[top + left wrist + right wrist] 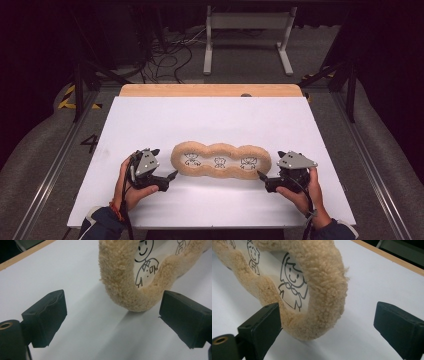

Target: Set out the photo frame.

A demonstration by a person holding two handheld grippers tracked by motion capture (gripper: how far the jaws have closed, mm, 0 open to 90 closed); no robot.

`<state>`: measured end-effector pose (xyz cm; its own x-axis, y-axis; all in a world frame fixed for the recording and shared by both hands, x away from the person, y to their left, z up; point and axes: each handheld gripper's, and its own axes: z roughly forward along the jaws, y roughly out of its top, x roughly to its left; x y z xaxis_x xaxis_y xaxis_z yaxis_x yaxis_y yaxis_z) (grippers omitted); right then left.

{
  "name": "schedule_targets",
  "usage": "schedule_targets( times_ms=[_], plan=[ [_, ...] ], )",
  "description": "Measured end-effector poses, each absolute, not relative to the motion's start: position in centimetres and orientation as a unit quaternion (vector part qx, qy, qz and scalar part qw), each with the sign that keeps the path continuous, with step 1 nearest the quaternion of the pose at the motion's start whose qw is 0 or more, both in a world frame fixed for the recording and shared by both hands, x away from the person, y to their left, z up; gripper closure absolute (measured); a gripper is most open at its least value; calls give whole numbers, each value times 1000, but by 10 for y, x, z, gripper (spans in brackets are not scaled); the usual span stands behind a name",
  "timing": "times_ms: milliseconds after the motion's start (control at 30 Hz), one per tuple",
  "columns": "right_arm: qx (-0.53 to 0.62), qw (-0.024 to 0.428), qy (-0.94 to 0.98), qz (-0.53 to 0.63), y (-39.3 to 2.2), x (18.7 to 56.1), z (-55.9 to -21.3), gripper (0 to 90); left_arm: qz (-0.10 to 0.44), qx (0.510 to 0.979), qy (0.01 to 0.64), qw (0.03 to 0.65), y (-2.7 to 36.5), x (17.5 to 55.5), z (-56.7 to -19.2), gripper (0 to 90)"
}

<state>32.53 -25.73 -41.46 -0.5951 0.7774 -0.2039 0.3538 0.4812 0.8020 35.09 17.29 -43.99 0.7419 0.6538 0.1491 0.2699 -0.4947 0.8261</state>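
Covering most of the tabletop, a white board (210,130) lies flat, with a strip of the wooden table (210,90) showing past its far edge; the room beyond is dark, and the cables and a pale frame on the floor there are hard to make out. Near the middle of the board, a little toward the person, lies a long fluffy tan frame (221,161) with a wavy rim and a white inner panel bearing three small line-drawn figures. From the high view these drawings are too small to read. The left gripper view shows one smiling figure (146,262) cut off at the top edge, and a second barely enters at the upper right. The right gripper view shows a smiling figure (293,285) in full, with another partly cut off at the top left.

The left gripper (172,176) sits just beside the frame's left end, its jaws standing apart with nothing pressed between them; in its own view the frame's rounded end lies ahead, between the jaw tips but clear of both. The right gripper (261,175) sits at the frame's right end, jaws likewise apart. In its own view one jaw overlaps the fluffy rim, and whether it touches cannot be told. Both forearms are cut off at the bottom edge.
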Motion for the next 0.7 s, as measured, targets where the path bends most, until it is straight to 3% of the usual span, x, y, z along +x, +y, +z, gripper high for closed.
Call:
schedule_targets(
  times_ms=[700],
  plan=[
    [329, 292, 826, 353, -268, 317, -413, 92, 236, 837, 271, 413, 195, 342, -437, 82]
  ],
)
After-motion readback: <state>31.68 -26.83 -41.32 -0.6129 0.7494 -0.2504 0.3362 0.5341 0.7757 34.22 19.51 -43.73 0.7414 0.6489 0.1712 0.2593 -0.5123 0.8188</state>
